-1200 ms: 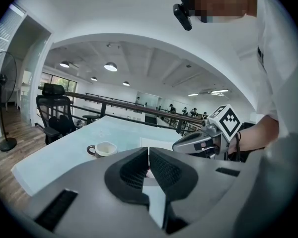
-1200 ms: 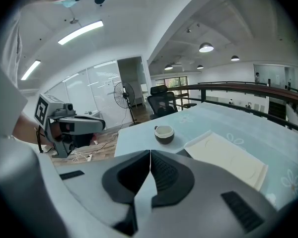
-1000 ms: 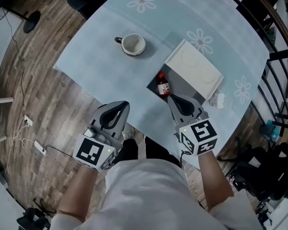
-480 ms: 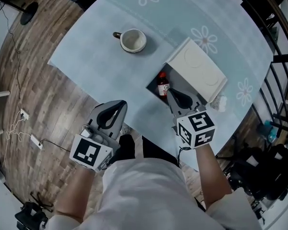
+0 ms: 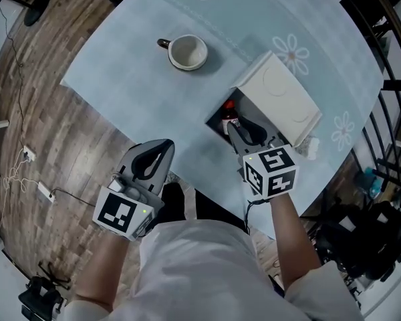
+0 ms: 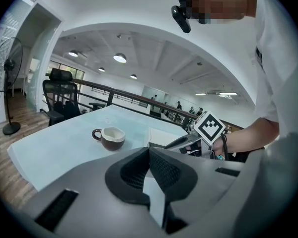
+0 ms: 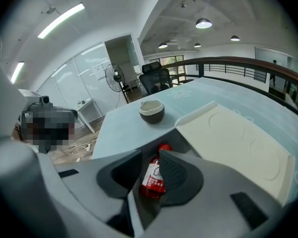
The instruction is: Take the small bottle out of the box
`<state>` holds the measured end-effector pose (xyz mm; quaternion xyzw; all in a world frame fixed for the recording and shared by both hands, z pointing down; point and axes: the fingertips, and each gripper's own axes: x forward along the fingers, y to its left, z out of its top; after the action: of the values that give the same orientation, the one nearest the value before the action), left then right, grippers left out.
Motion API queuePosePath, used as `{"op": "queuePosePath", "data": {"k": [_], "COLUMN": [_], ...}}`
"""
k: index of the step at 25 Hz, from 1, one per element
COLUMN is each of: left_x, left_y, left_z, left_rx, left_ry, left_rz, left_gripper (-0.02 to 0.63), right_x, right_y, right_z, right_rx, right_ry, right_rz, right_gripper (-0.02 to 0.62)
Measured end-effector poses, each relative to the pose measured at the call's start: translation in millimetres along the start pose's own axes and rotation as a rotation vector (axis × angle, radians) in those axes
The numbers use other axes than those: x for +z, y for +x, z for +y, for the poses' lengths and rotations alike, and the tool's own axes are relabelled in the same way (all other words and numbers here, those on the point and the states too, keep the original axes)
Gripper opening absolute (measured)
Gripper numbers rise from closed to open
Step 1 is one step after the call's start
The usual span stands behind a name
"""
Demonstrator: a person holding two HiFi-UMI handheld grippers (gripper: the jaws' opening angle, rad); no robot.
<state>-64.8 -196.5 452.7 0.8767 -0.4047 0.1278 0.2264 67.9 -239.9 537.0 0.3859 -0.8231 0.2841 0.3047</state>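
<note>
A small red bottle (image 5: 230,118) with a white label lies in the open end of a white box (image 5: 283,99) on the pale blue table (image 5: 134,79). My right gripper (image 5: 236,128) reaches into the box mouth. Its jaws have just been opening, and in the right gripper view the bottle (image 7: 153,176) shows in the gap of the right gripper (image 7: 150,157), partly hidden behind the right jaw, with no pad seen pressing on it. My left gripper (image 5: 164,146) hangs shut and empty at the table's near edge; the left gripper (image 6: 149,151) has its jaws together.
A dark cup (image 5: 187,51) with a white inside stands on the table left of the box; the cup (image 7: 152,110) lies beyond the box mouth. A crumpled white scrap (image 5: 311,146) sits by the box's right corner. A dark railing (image 5: 387,85) runs along the right.
My right gripper has moved forward and down into the box mouth, up to the bottle, and its jaws have parted. The left gripper has sunk a little.
</note>
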Motion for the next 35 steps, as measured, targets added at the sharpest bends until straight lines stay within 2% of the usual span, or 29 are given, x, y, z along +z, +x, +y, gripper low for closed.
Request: {"op": "queuePosePath", "data": {"k": [5,11,15,23,35], "left_x": [-3,-8,-12,-17,-18], "left_y": [2,4,5,5,3], "left_z": [5,8,11,13,12], "left_rx": [0.000,0.000,0.003,0.012,0.011], "left_ry": [-0.016,-0.028,-0.036,-0.049,-0.048], "left_rz": [0.001,0.005,0.009,0.016,0.019], "left_gripper": [0.021,0.021,0.021,0.021,0.021], "right_x": [-3,-15,-22,-36,-41], "right_y": [8,18,27,39,47], "right_z": [-5,-10,-11,-16,-16], "right_rx": [-0.016,-0.026,-0.021,-0.020,-0.057], "right_ry": [0.000,0.007,0.009,0.015,0.003], "right_rz": [0.020,0.073,0.112,0.191,0.255], "right_gripper": [0.130,0.201,0.221,0.241,0.242]}}
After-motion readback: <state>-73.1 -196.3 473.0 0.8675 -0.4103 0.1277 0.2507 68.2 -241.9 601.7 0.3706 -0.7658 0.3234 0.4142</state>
